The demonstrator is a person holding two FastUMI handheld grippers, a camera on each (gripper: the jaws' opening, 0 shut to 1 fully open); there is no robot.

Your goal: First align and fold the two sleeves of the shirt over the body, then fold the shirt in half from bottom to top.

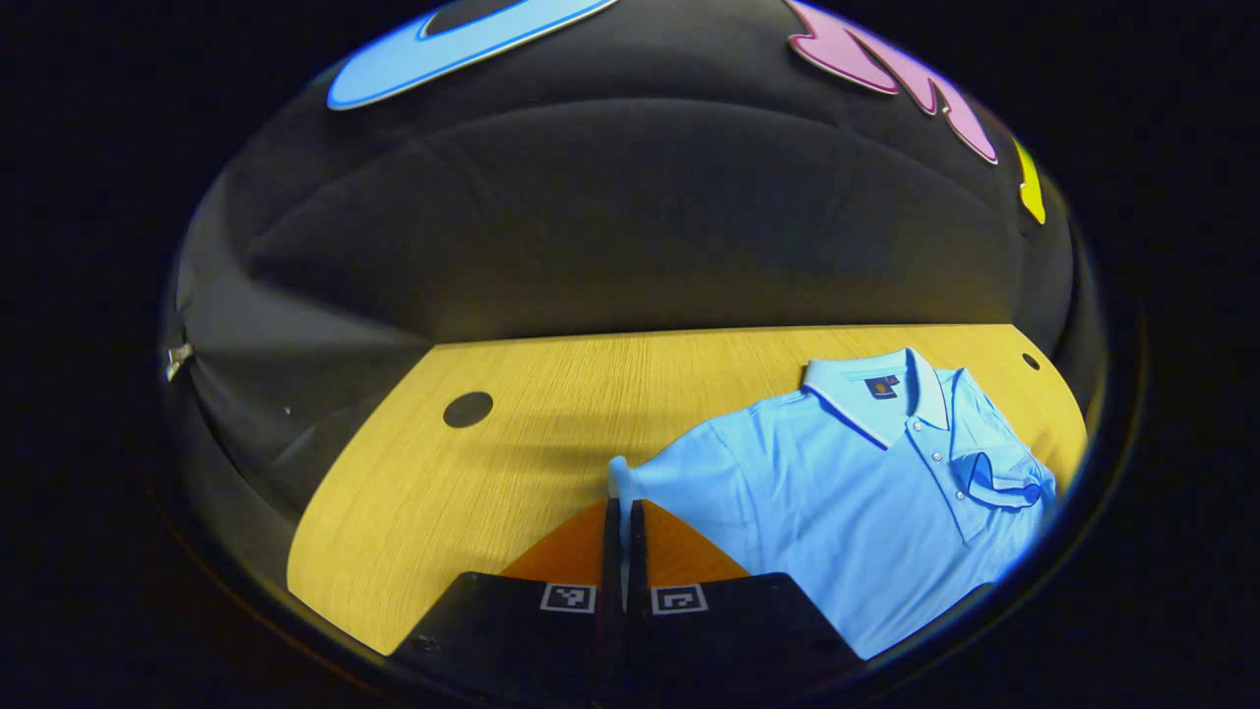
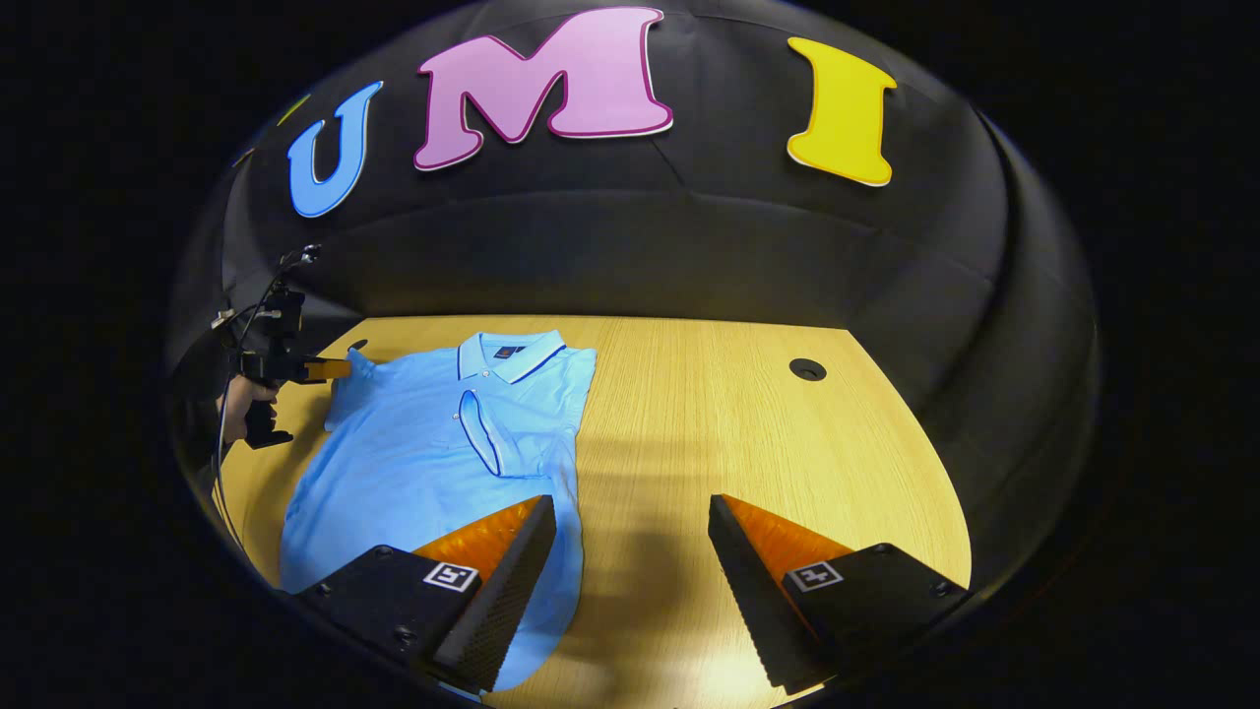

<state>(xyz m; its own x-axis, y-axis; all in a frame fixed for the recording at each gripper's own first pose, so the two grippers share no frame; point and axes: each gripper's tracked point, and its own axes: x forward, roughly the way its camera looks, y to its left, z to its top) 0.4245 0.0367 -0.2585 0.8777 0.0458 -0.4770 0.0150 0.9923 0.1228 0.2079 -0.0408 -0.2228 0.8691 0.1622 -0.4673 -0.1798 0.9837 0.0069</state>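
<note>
- Left gripper [image 1: 621,512]: fingers clenched on the shirt's [image 1: 837,492] sleeve edge [image 1: 618,473].
- Right gripper [image 2: 630,581]: fingers spread, one over the shirt's hem, the other over bare table [image 2: 689,414].

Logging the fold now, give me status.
Left gripper shut on sleeve. Right gripper open, empty. Shirt: one sleeve folded over.

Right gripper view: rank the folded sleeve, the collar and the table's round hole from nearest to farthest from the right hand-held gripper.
1. Folded sleeve, lying on the shirt's chest, ahead and left of the right hand-held gripper, whose fingers stand wide apart.
2. Round hole, ahead and right on the bare table.
3. Collar, at the shirt's far end, left.
The hole and collar are nearly level; that order is tentative.
</note>
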